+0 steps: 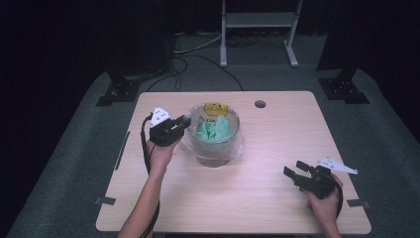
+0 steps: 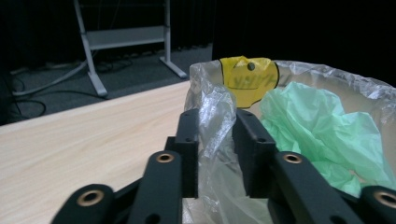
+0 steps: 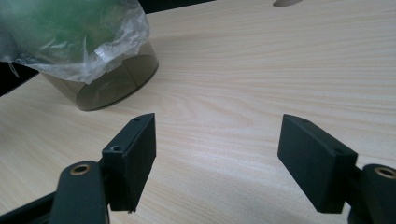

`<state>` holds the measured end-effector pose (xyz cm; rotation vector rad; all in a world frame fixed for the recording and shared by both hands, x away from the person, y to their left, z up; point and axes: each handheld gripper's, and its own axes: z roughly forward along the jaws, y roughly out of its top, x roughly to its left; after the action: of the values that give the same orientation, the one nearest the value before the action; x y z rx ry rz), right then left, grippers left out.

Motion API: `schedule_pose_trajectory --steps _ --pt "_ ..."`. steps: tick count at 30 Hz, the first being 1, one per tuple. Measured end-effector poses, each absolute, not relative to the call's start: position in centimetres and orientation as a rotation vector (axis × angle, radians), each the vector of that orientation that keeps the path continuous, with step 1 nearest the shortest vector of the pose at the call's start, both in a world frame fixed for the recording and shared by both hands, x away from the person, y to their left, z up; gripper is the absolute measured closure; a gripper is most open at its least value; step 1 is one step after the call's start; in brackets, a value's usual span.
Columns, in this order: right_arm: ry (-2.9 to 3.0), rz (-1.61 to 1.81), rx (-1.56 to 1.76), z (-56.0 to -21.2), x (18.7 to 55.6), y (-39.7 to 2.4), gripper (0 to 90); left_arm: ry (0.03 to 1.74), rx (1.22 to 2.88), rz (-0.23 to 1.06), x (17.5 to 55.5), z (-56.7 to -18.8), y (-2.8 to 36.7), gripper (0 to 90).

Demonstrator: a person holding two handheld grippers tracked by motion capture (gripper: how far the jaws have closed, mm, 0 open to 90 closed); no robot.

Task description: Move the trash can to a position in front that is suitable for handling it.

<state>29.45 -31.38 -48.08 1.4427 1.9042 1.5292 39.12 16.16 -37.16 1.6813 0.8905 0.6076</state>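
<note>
Wooden table (image 1: 257, 188) on grey carpet (image 1: 386, 144), dark room.

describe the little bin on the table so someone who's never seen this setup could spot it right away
Start at the light wooden table and look toward its far side, left of centre, just beside the left claw. There stands a small round smoky-brown bin lined with a clear plastic bag. Crumpled mint-green stuffing and a yellow patch at the rim set it apart.
</note>
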Motion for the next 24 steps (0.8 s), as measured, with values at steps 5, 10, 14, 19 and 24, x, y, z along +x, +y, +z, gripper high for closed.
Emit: schedule_pose_trajectory --steps 5,10,14,19,24 --pt "1.904 1.526 1.455 -48.2 29.6 -31.3 27.2 0.844 1.625 0.602 38.5 -37.7 16.7 85.1" --pt "1.916 1.516 1.468 -48.2 30.0 -31.2 27.3 0.788 1.587 0.577 38.0 -38.0 17.2 86.7" --pt "1.953 1.489 1.474 -48.0 30.6 -30.8 27.8 0.747 1.563 0.514 37.8 -38.7 17.9 86.7" --pt "2.015 1.456 1.436 -46.5 31.5 -29.5 28.8 0.738 1.557 0.476 37.6 -38.8 18.6 86.7" --pt "2.064 1.451 1.378 -43.9 33.0 -28.0 28.9 0.743 1.524 0.429 37.5 -39.2 18.7 86.6"
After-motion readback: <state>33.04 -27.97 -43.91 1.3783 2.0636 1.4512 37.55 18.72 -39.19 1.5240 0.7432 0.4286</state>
